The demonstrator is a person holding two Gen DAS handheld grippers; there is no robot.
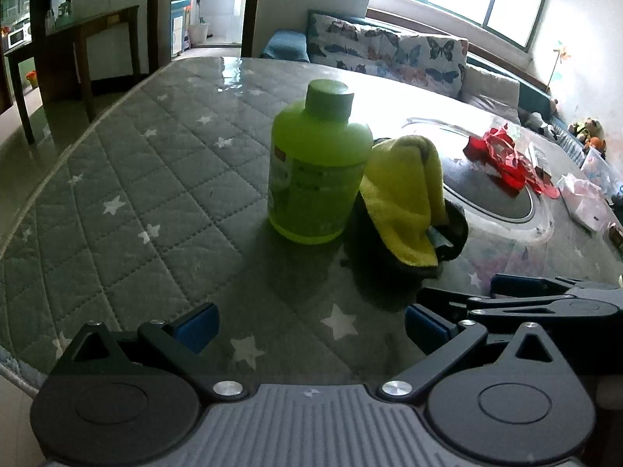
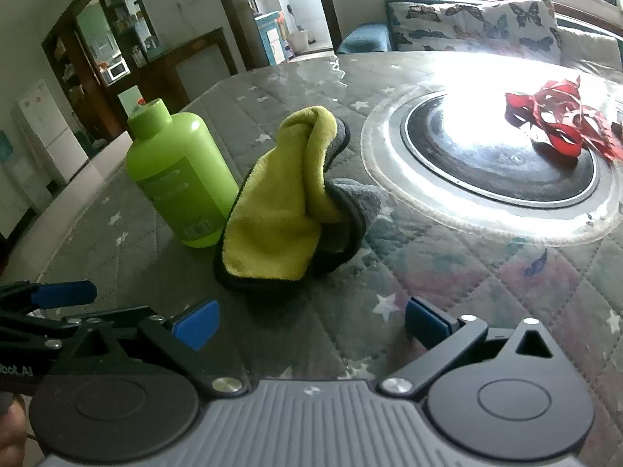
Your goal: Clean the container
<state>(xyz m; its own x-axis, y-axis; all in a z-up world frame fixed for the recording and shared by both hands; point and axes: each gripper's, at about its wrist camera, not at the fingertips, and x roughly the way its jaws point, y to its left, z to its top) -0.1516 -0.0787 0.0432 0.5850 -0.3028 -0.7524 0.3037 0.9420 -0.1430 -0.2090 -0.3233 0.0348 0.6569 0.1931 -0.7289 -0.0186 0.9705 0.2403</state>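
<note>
A green capped bottle (image 1: pixel 317 167) (image 2: pixel 177 173) stands upright on the quilted star-print table cover (image 1: pixel 155 202). Right beside it a yellow and grey cloth (image 1: pixel 405 194) (image 2: pixel 286 202) lies crumpled and seems to drape over a dark round thing, mostly hidden. My left gripper (image 1: pixel 311 329) is open, low over the table, short of the bottle, with nothing between its blue pads (image 1: pixel 196 327). My right gripper (image 2: pixel 311 325) is also open and empty, in front of the cloth. Each gripper shows at the edge of the other's view.
A round dark turntable under glass (image 2: pixel 498 163) sits mid-table with red cut paper (image 2: pixel 553 116) on it. A white bag and small boxes (image 1: pixel 584 198) lie at the far right. A butterfly-print sofa (image 1: pixel 393 50) stands behind the table, dark shelving (image 2: pixel 117 58) on the left.
</note>
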